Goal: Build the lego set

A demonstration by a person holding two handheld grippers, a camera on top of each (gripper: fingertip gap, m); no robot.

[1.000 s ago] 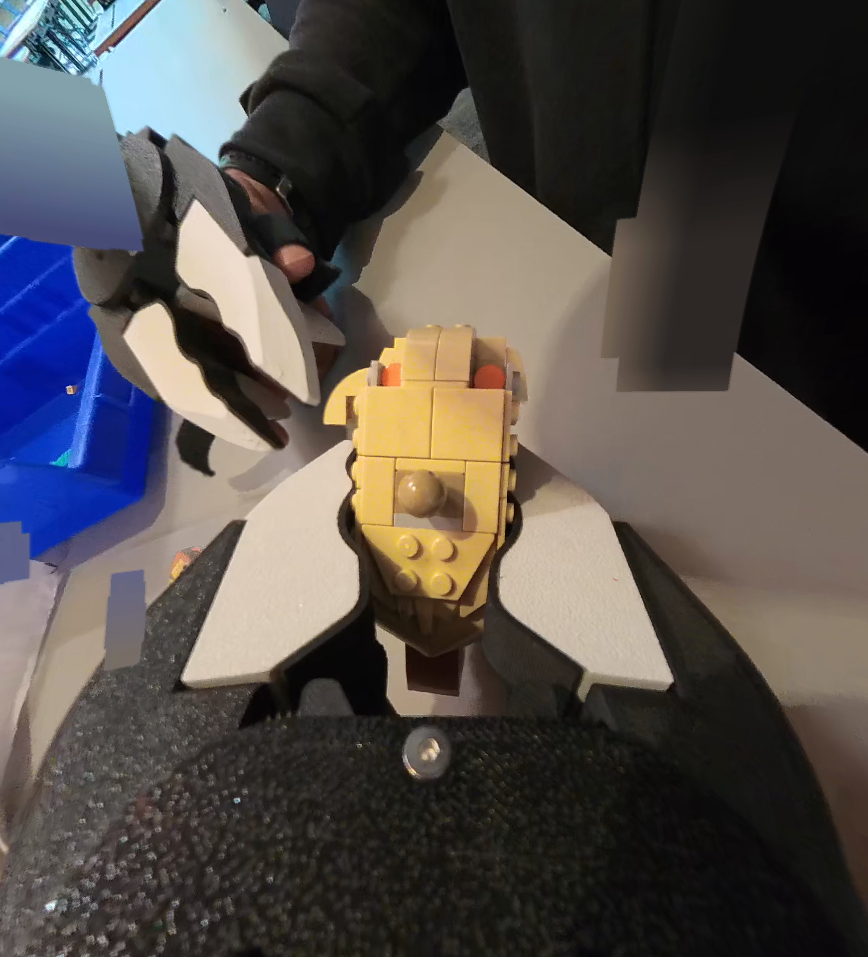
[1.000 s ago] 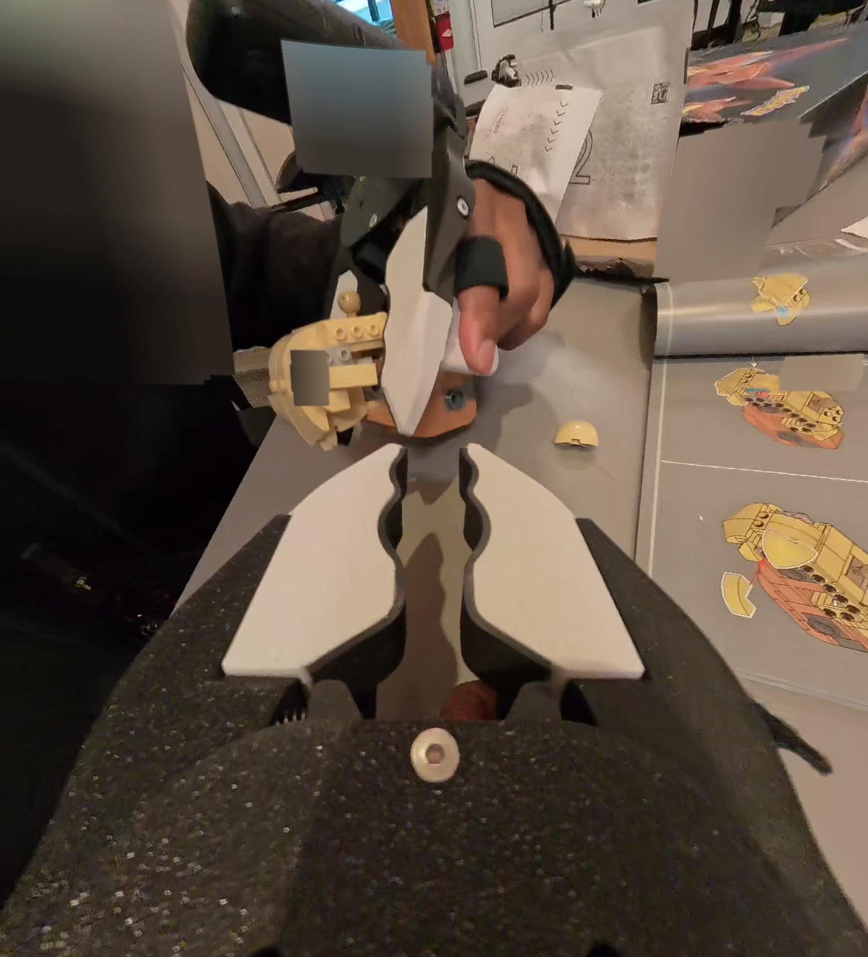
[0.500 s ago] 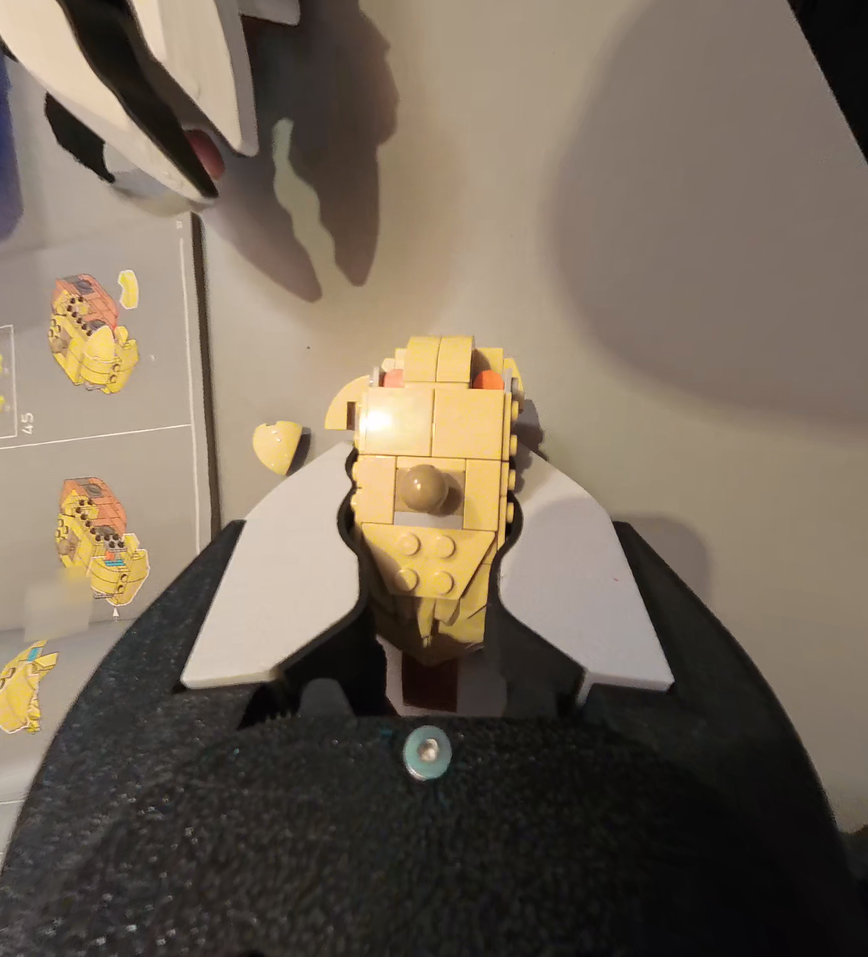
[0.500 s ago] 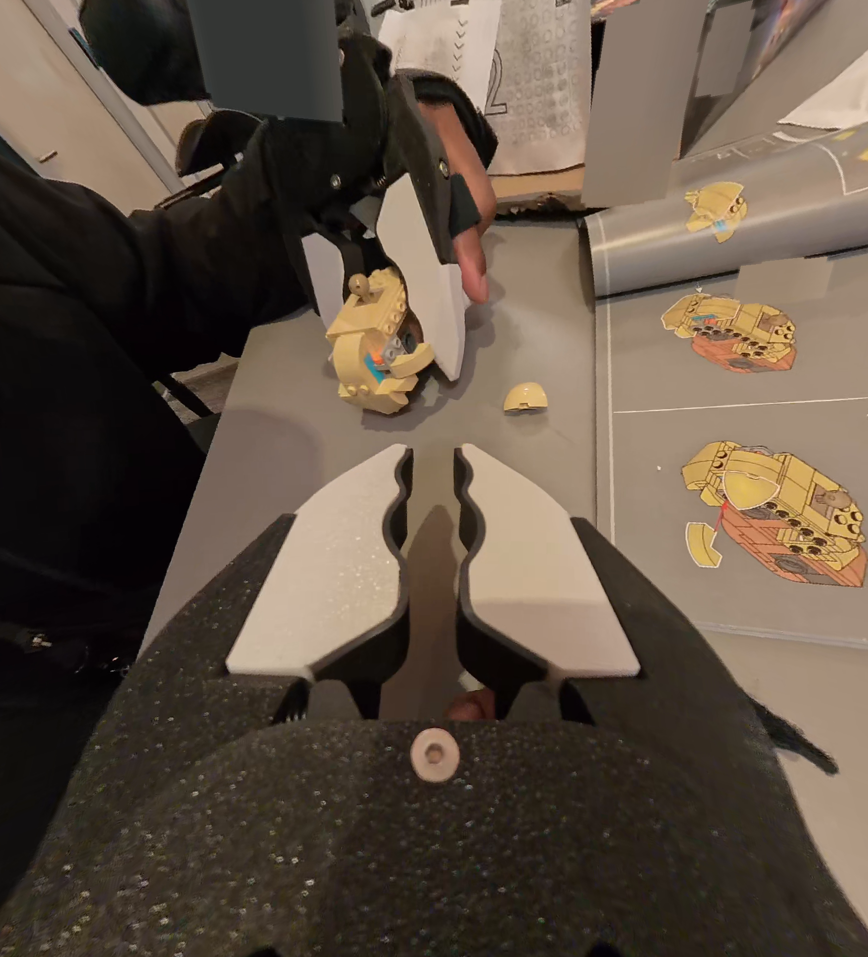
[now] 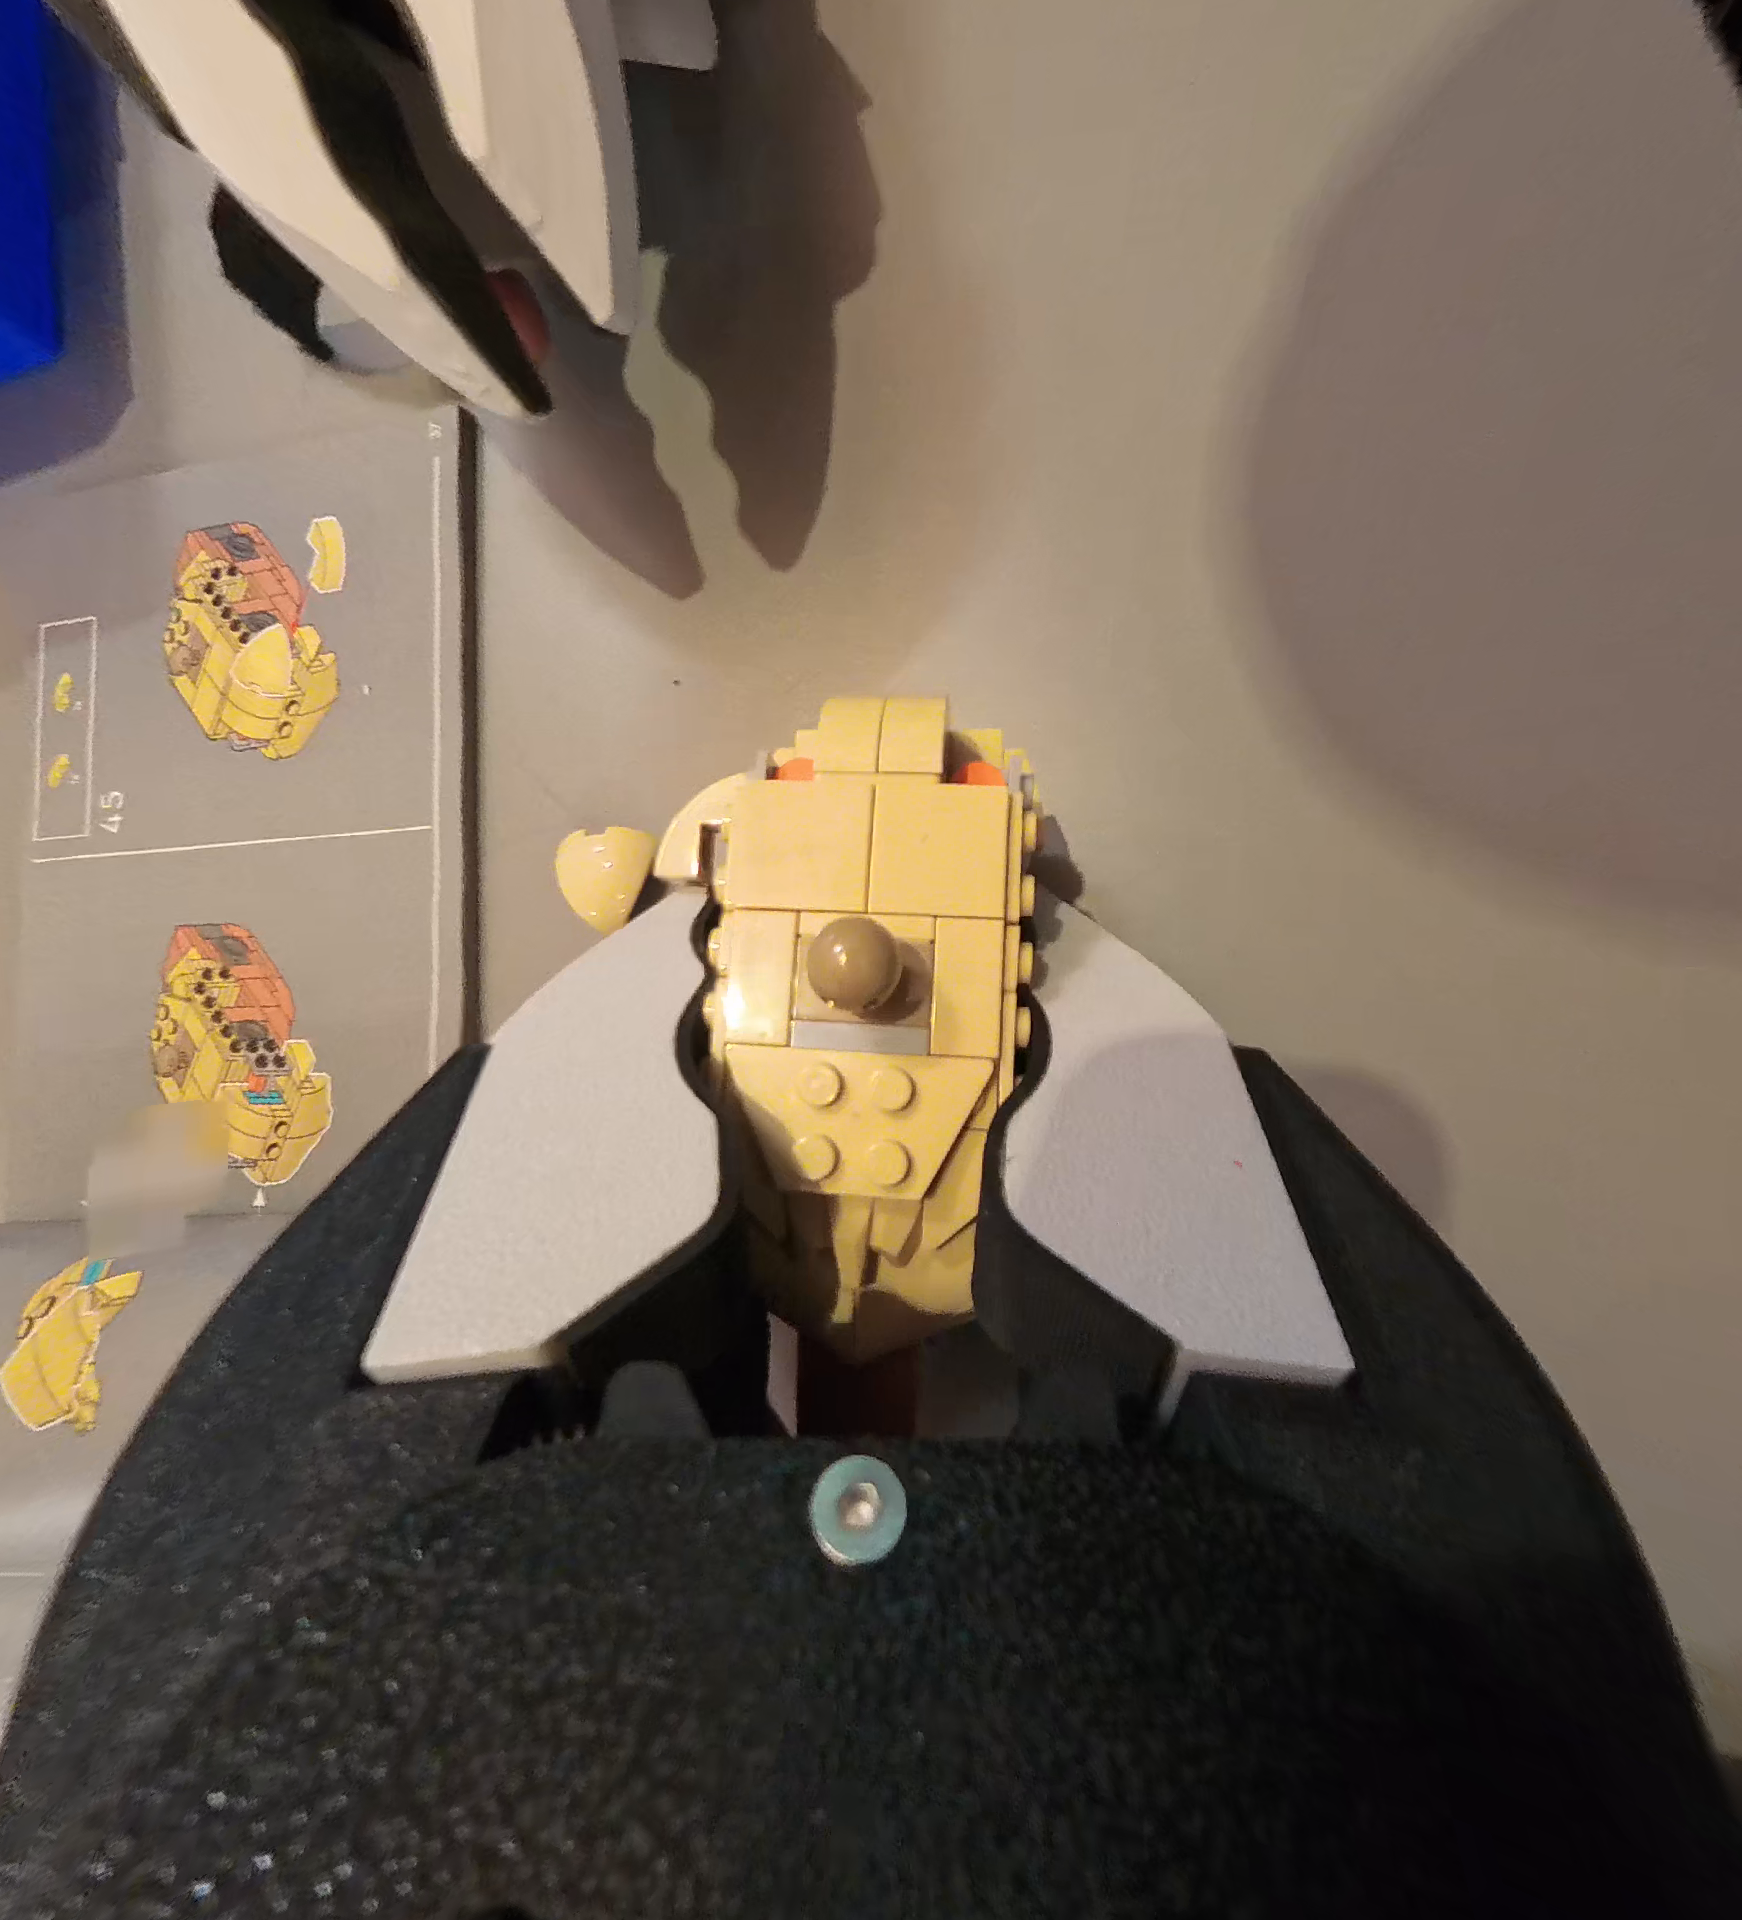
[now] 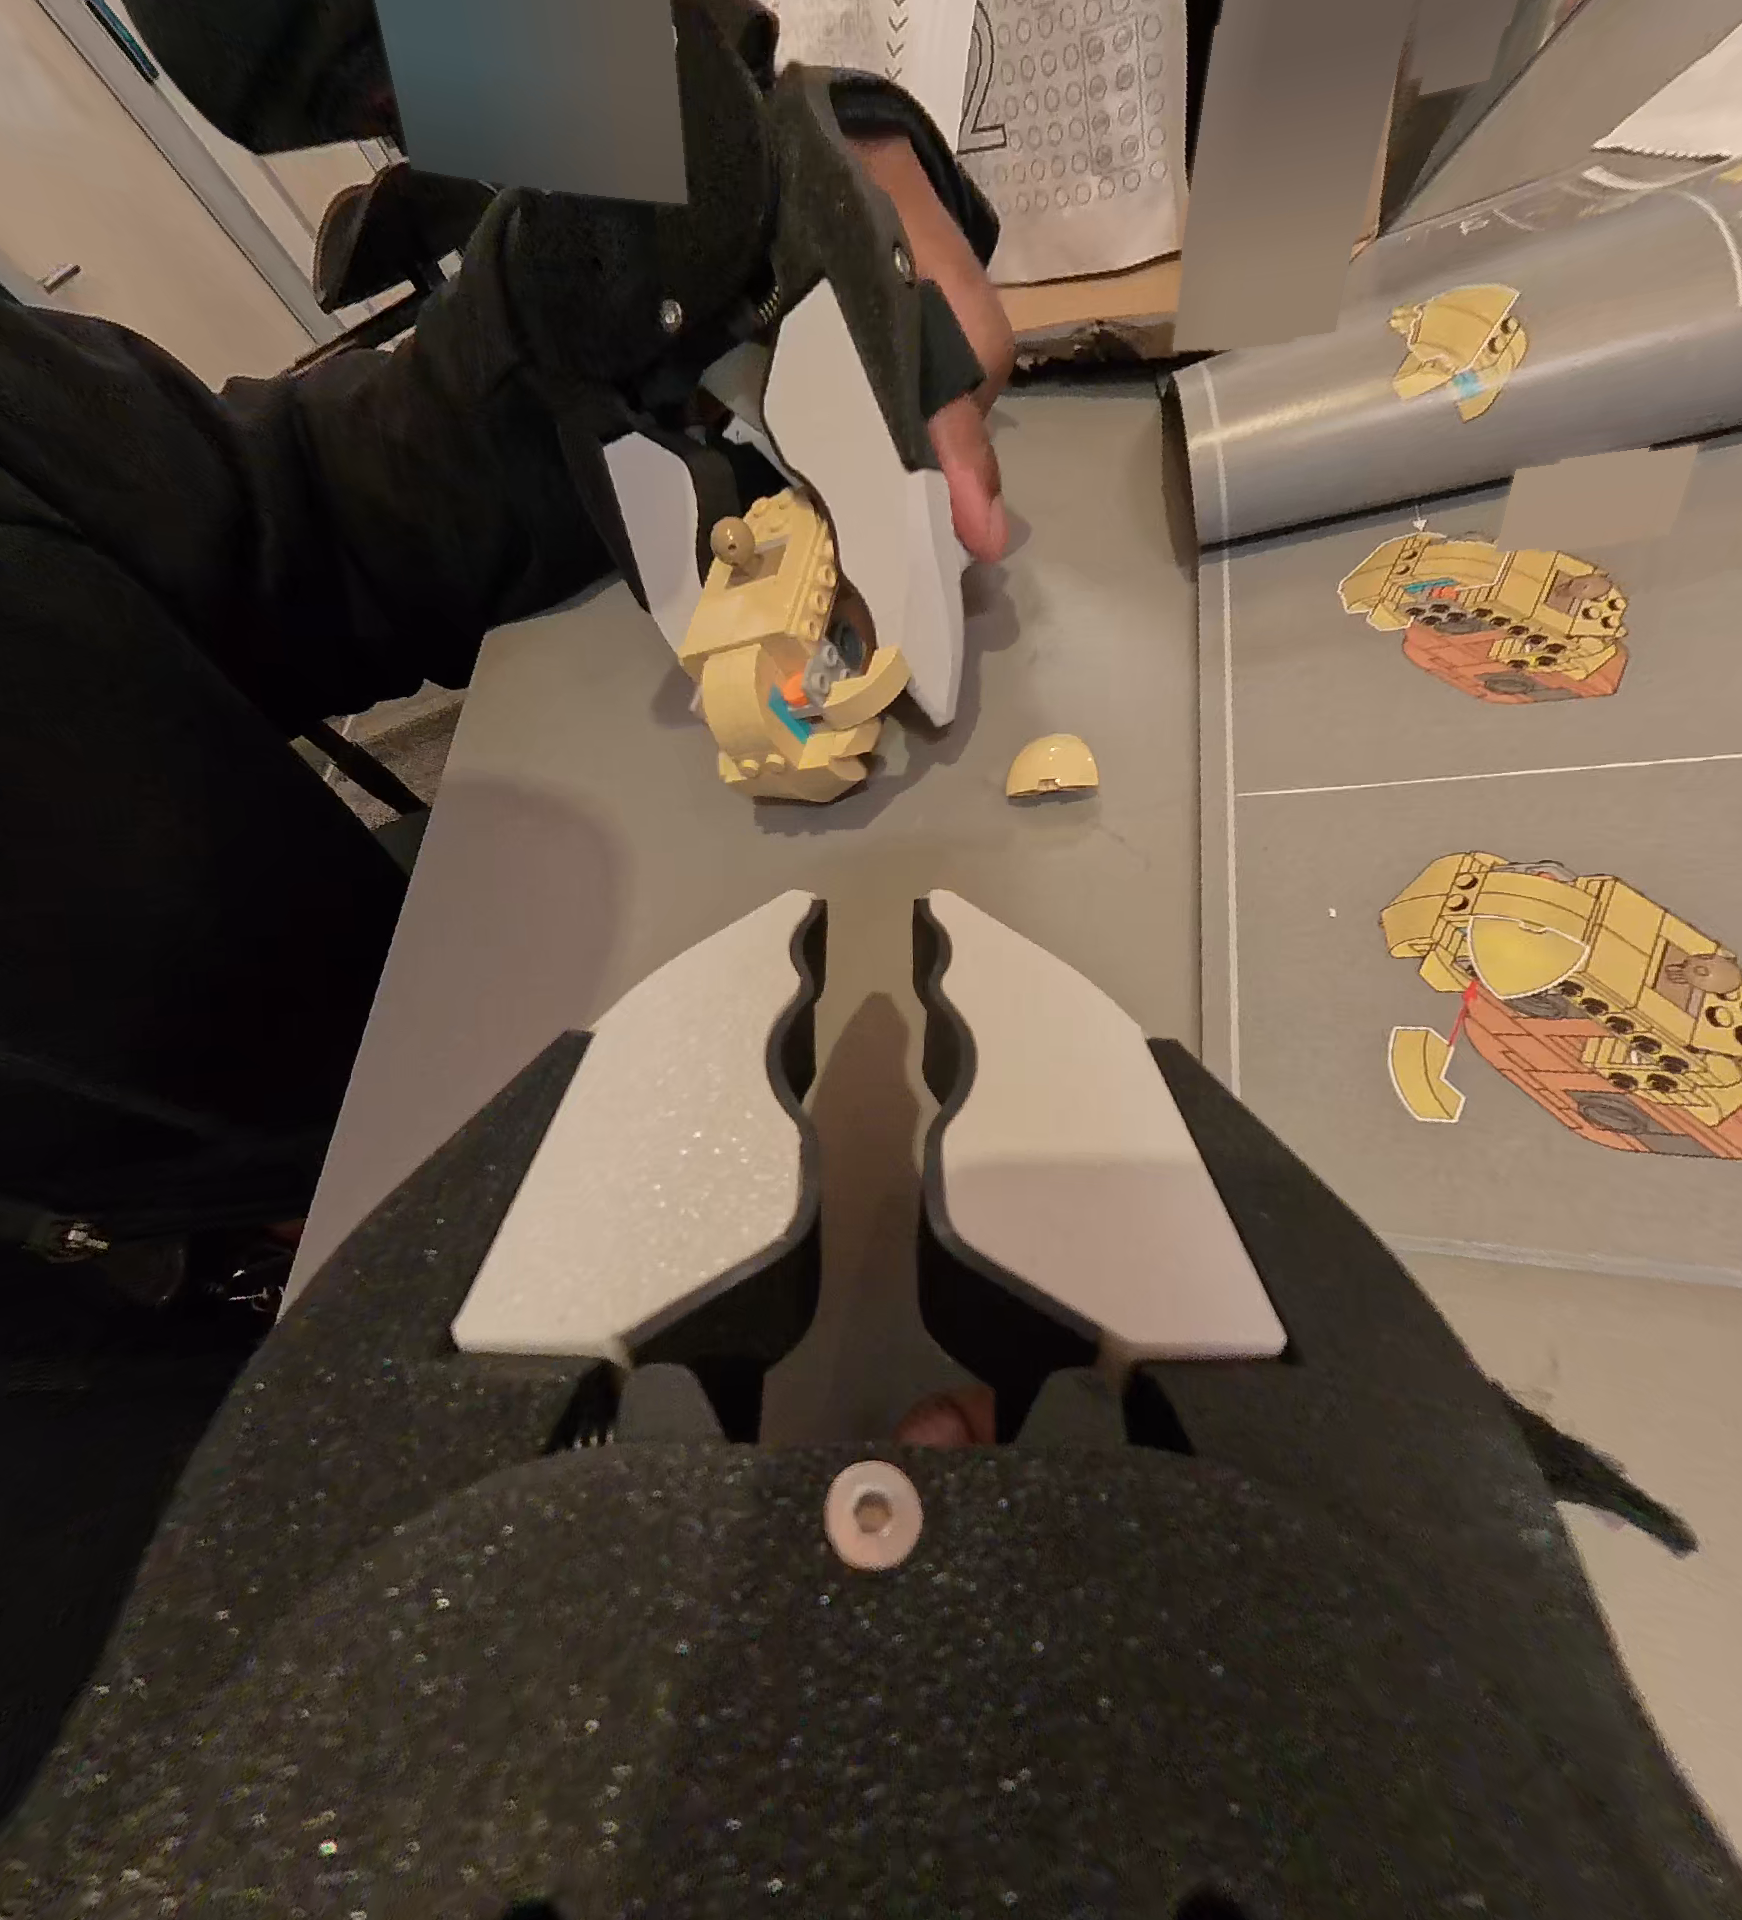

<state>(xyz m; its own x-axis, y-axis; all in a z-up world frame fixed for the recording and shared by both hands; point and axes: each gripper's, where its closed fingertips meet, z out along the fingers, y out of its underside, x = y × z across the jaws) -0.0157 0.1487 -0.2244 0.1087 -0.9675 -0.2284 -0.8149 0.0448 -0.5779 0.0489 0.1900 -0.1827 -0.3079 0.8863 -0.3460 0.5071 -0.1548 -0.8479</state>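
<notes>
grey table (image 6: 638, 935) | instruction sheet (image 6: 1469, 727) | left claw (image 5: 862, 935) grips tan brick model (image 5: 862, 862) | right claw (image 6: 869, 914) parted, bare

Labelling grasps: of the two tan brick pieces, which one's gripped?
The big tan brick model, clamped by the left gripper. The small tan dome piece lies loose on the table.

My right gripper (image 6: 869, 914) hovers empty, slightly parted; ahead, left gripper (image 6: 805, 582) clamps the tan model (image 6: 773, 675) near the table's (image 6: 638, 883) left edge, dome piece (image 6: 1052, 767) beside.

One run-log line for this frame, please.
left gripper: shut on tan model | right gripper: open, empty | loose dome piece on table
</notes>
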